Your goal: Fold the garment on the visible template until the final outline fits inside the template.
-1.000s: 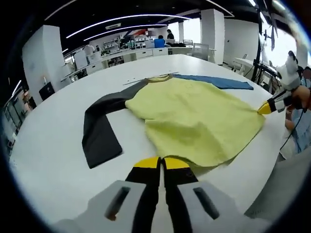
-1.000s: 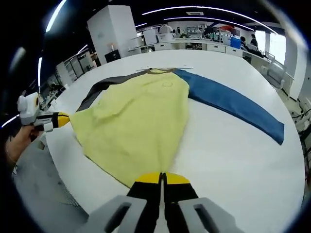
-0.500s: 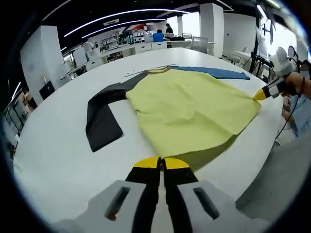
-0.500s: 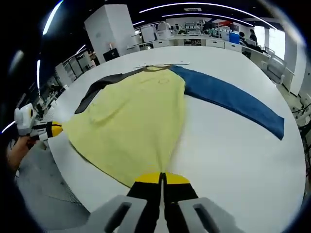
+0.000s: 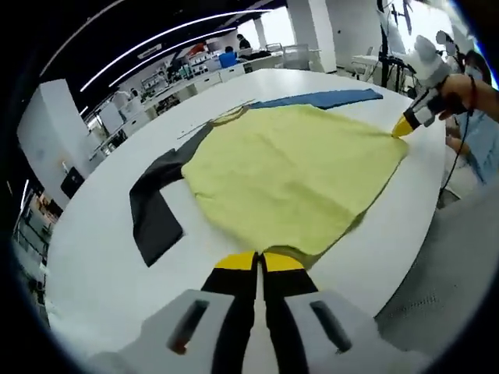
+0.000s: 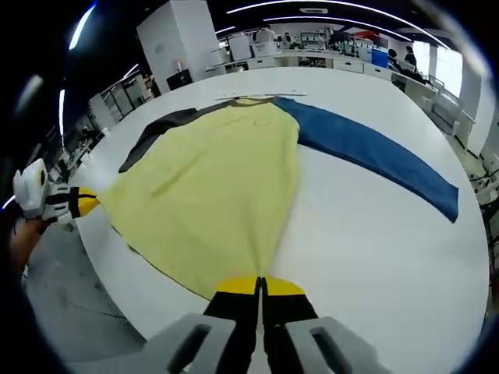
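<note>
You had the garment (image 5: 292,175) spread flat on the white tabletop (image 5: 86,257), its yellow body lying face up with the hem toward the tabletop's near edge. Your left gripper (image 5: 260,261) was clenched on one hem corner of that garment, the yellow-tipped jaws pressed together with the cloth running straight out from between them. Your right gripper (image 6: 260,286) was clamped the same way on the other hem corner (the fabric narrowed to a taut ridge leading into its closed jaws).

In the left gripper view, the dark grey sleeve (image 5: 152,206) lay bent at the elbow beside the yellow body, on the side away from your right gripper, and the blue sleeve (image 5: 320,99) stretched out from the shoulder at the far side. In the right gripper view, that blue sleeve (image 6: 374,156) ran long and straight across the tabletop away from the yellow body, while the grey sleeve (image 6: 160,128) showed beyond the opposite shoulder. The collar (image 6: 251,101) sat at the end of the garment farthest from both grippers. Beyond the tabletop stood desks and a white pillar (image 6: 183,39).
</note>
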Available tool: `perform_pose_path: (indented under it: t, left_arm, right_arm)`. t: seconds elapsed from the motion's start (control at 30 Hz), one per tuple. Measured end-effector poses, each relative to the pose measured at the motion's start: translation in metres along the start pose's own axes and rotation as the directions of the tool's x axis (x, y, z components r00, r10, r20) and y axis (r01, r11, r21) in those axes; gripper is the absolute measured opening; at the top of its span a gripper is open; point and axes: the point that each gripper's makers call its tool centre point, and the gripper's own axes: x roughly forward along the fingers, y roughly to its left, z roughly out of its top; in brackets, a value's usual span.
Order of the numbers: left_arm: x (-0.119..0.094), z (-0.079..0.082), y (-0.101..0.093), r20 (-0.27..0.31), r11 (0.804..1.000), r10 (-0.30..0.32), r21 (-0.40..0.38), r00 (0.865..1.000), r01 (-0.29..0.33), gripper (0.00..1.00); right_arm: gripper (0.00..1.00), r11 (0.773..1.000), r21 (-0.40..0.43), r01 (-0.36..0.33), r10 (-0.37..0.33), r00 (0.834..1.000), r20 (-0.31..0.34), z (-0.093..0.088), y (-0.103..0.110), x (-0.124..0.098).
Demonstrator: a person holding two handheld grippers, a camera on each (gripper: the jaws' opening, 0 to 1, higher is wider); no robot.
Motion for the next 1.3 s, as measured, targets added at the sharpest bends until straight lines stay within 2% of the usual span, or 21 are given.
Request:
perform_pose_path:
  t: [0.3,0.53,0.77,0.93,1.0,1.1,1.2,1.3]
  left_arm:
    - [0.026,0.019,-0.032,0.024,0.998,-0.058,0.004,0.998,0.058,0.0]
    - [0.048,0.017,-0.046,0.001,0.994,-0.105,-0.005,0.994,0.105,0.0]
    - [0.056,0.008,-0.056,-0.015,0.983,-0.16,-0.09,0.987,0.158,0.01]
    - [0.048,0.013,-0.06,0.011,0.969,-0.192,-0.156,0.981,0.191,0.09]
    - [0.041,0.024,-0.056,0.068,0.962,-0.172,-0.203,0.983,0.183,0.09]
    - [0.032,0.03,-0.045,0.091,0.965,-0.124,-0.223,0.988,0.142,0.09]
    - [0.028,0.03,-0.032,0.093,0.957,-0.059,-0.277,0.994,0.083,0.09]
    - [0.028,0.02,-0.02,0.056,0.932,0.002,-0.363,0.998,0.018,0.1]
  right_arm:
    - [0.0,1.0,-0.004,-0.003,0.003,1.0,-0.001,-0.001,0.0,0.0]
    - [0.0,1.0,0.0,-0.004,0.004,1.0,-0.004,-0.003,-0.001,0.001]
    - [0.0,1.0,0.003,-0.003,0.003,1.0,-0.009,-0.005,-0.002,0.003]
    - [0.0,1.0,0.012,-0.003,0.003,1.0,-0.013,-0.006,-0.002,0.004]
    - [0.0,1.0,0.01,-0.004,0.004,1.0,-0.014,-0.006,-0.002,0.004]
    - [0.0,1.0,0.013,-0.006,0.006,1.0,-0.014,-0.006,-0.002,0.004]
    - [0.0,1.0,0.013,-0.007,0.008,1.0,-0.015,-0.007,-0.002,0.005]
    - [0.0,1.0,0.014,-0.009,0.009,1.0,-0.017,-0.009,-0.001,0.005]
